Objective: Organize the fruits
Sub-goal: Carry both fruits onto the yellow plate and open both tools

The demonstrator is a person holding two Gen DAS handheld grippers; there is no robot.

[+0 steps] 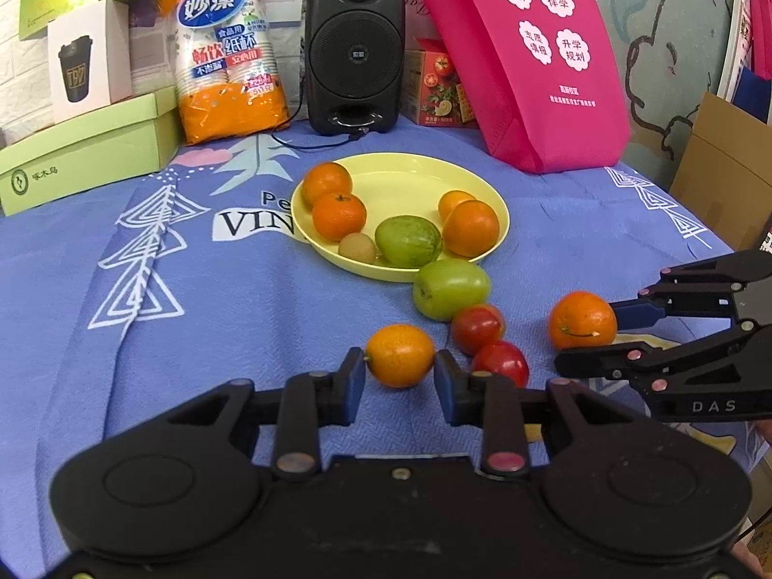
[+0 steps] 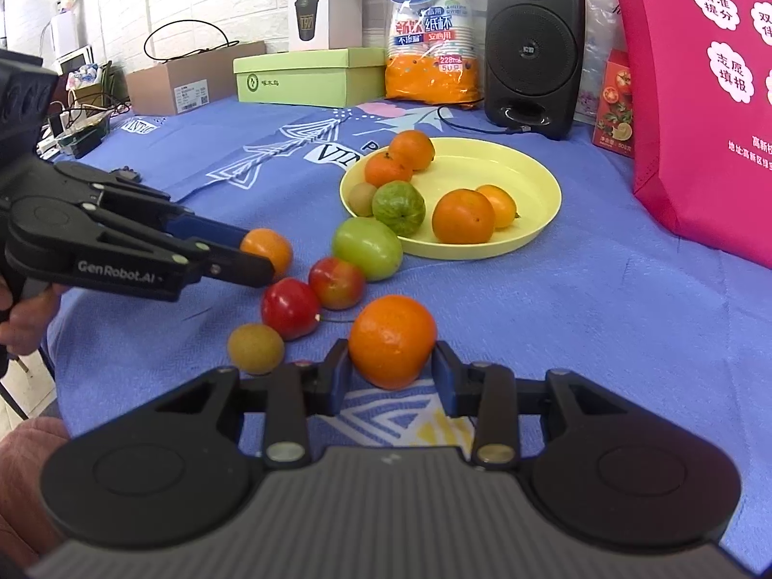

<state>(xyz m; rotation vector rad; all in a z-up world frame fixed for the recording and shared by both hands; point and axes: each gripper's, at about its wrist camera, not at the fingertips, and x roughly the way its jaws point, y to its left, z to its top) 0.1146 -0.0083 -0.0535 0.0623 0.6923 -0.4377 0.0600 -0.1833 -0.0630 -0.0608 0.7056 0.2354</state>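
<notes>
Left gripper point(image 1: 399, 376) was seen nearly closed, its blue pads pressed on either side of a small orange fruit point(image 1: 400, 355) that rested low on the blue cloth point(image 1: 202, 337); right gripper point(image 2: 392, 370) was likewise narrowed, clamped on a larger orange point(image 2: 392, 340), pads touching both flanks. In the left wrist view the right gripper's fingers were seen from the side, one above and one below that orange.

Yellow plate point(image 1: 410, 178) lay mid-table; in it were counted four oranges, a green guava-like fruit point(image 1: 408, 241) and a small kiwi point(image 1: 357, 247). Just outside the plate's near rim a green fruit point(image 1: 450, 288) was noted, touching it; two red tomatoes point(image 1: 487, 342) were lined up beside it; a brownish kiwi point(image 2: 255, 348) was recorded near the right gripper, apart from the plate.

Behind, along the table's far edge: black speaker point(image 1: 355, 43), pack of paper cups point(image 1: 227, 48), green boxes point(image 1: 87, 154), pink bag point(image 1: 521, 58), white brick wall.

A hand point(image 2: 24, 318) on the left gripper's handle was cut off by the frame edge; whether either held fruit was lifted clear of the cloth could not be told.
</notes>
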